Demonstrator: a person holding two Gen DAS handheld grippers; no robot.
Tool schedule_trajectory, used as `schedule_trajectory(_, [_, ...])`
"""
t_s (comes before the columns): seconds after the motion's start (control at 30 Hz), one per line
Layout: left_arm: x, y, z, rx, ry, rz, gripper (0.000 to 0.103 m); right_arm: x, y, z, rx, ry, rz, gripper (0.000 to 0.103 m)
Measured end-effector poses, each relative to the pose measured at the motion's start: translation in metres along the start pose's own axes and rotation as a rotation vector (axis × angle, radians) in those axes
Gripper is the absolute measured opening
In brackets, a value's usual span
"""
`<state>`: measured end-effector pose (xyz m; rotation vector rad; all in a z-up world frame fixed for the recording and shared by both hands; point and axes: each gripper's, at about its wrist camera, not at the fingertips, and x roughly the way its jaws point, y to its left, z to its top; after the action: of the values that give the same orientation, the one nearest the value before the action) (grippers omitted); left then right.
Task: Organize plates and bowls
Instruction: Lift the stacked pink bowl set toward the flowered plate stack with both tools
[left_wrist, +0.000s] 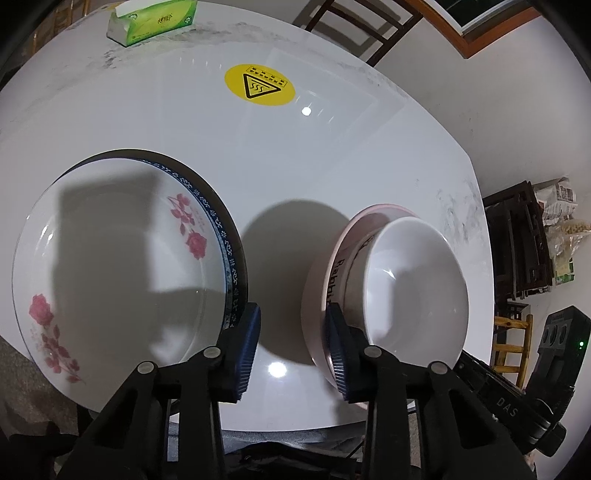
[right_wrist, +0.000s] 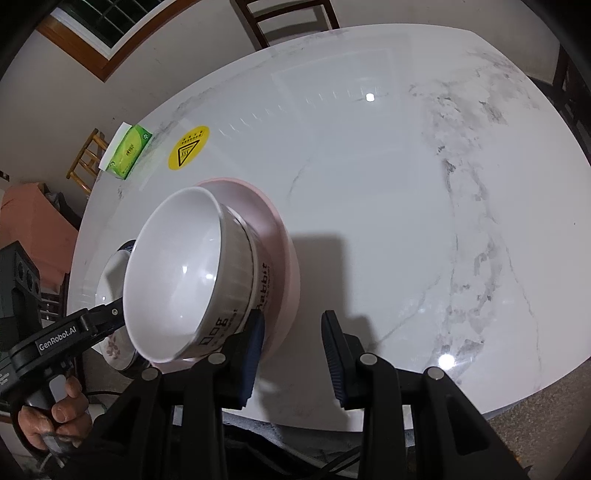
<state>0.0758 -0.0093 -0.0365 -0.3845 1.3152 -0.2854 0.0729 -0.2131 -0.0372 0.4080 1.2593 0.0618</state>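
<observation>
A white plate with pink roses (left_wrist: 110, 258) lies on a blue-rimmed plate (left_wrist: 223, 236) at the left of the marble table (left_wrist: 314, 155). To the right stands a nested stack: a white bowl (left_wrist: 413, 284) inside a bowl lettered "Rabbit" (left_wrist: 341, 280), on a pink dish (left_wrist: 314, 317). My left gripper (left_wrist: 293, 350) hangs open over the bare table between the two stacks, one finger beside each. My right gripper (right_wrist: 293, 350) is open just right of the bowl stack (right_wrist: 173, 273), its left finger (right_wrist: 253, 347) against the pink dish (right_wrist: 275, 229). Nothing sits between either pair of fingers.
A green tissue box (left_wrist: 155, 20) and a yellow warning sticker (left_wrist: 258, 85) sit at the far side of the table. Dark wooden chairs (right_wrist: 291, 18) stand around it. A hand (right_wrist: 48, 417) grips the left tool's handle. The near table edge (right_wrist: 369, 424) runs just under the fingers.
</observation>
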Motion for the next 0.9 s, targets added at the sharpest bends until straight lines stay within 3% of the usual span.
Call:
schedule_trajectory(0.57, [0.010,-0.005,0.003,0.005,-0.011,-0.004,0.029,0.016,0.002,0.016,-0.016,0.008,-0.070,0.033])
schedule_trajectory(0.9, [0.012,-0.010,0.000,0.040,-0.053,0.022,0.027,0.017,-0.003,0.016,-0.003,0.005,-0.047,0.033])
